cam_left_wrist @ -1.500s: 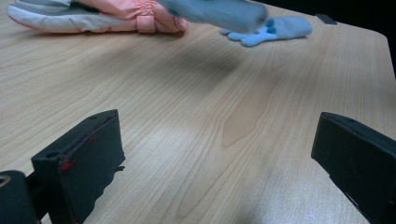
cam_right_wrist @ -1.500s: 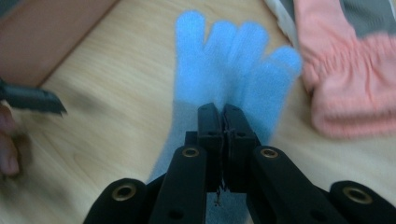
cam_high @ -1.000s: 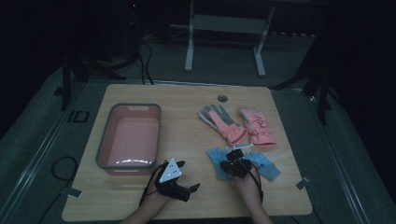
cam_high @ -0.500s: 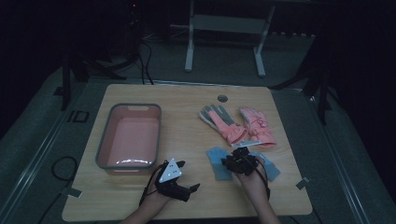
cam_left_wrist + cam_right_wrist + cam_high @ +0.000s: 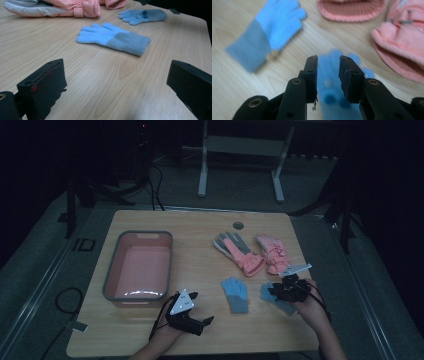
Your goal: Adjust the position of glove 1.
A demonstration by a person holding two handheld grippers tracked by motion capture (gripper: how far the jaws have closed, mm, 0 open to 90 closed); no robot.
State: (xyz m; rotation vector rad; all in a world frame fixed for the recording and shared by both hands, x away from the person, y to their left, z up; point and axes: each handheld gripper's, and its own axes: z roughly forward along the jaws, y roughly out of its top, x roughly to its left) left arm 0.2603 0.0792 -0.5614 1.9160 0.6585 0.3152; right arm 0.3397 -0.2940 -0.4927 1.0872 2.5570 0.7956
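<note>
A small blue glove [image 5: 329,82] lies flat on the wooden table [image 5: 200,225] near its right front edge, directly under the right gripper [image 5: 327,72], whose jaws have just been opening and now stand a narrow gap apart above the glove with nothing pinched between them. Its twin, a second blue glove [image 5: 235,294] with a grey cuff, lies just to the left, and two pink winter gloves [image 5: 255,252] rest behind them. The left gripper [image 5: 192,316] sits near the front edge beside the pink tub [image 5: 111,270], jaws spread wide and empty.
</note>
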